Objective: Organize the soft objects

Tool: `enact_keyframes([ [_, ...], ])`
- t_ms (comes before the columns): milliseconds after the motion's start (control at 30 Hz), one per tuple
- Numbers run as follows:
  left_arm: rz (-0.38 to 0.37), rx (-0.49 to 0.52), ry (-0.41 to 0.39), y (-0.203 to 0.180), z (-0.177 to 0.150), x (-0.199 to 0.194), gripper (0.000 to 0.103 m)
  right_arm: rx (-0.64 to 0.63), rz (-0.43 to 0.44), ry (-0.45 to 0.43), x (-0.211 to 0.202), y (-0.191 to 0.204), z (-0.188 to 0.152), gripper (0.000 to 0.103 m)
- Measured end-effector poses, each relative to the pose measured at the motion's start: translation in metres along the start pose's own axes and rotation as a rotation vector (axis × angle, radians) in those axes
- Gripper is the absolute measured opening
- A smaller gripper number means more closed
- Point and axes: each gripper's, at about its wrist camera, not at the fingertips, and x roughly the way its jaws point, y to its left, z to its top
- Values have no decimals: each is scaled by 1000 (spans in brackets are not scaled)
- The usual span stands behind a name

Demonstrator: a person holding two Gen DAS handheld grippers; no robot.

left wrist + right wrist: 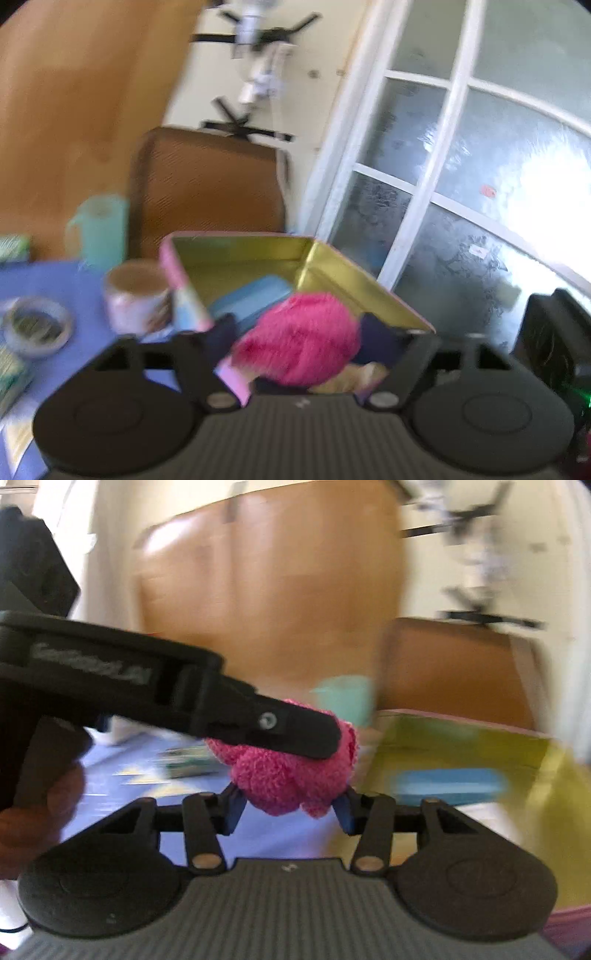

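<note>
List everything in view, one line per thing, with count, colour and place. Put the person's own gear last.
Fluffy ball: one, pink, between both grippers' fingers.
Tin box: one, gold inside with pink rim, open on the table's right side.
Blue case: one, blue, lying inside the tin box.
Tape rolls: two, one patterned pale, one grey-green, on the table left of the box.
Jug: one, mint green, behind the tape rolls.
Tablecloth: one, lilac-blue.
Chair: one, brown, behind the table.
Window: white frame, frosted panes.
Left gripper: black, fingers either side of the ball.
Right gripper: black, gripping the ball.
</note>
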Motion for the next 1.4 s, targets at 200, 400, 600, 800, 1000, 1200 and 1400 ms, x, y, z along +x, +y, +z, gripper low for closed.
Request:
enact_keyframes([
  [200,93,-33,-22,2,-1,14,93,80,-378,80,2,-82,-12,86],
  [400,398,-160,-58,88,-37,-53,95,145,-239,-55,-7,-74,12,84],
  [600,747,-300,-66,185,-87,-129,95,127,191,-28,34,4,48,76],
  [800,761,-417,-153,225,-112,-159,93,32,322,151,137,114,80,72],
  [1000,728,-352,-216,218,-111,-161,95,-2,200,376,247,148,75,59],
  [1200,688,-400,-254,221,-116,-169,95,-69,174,431,273,153,67,15],
  [1400,660,-443,-266,227,-119,-175,95,49,254,335,192,114,76,11],
])
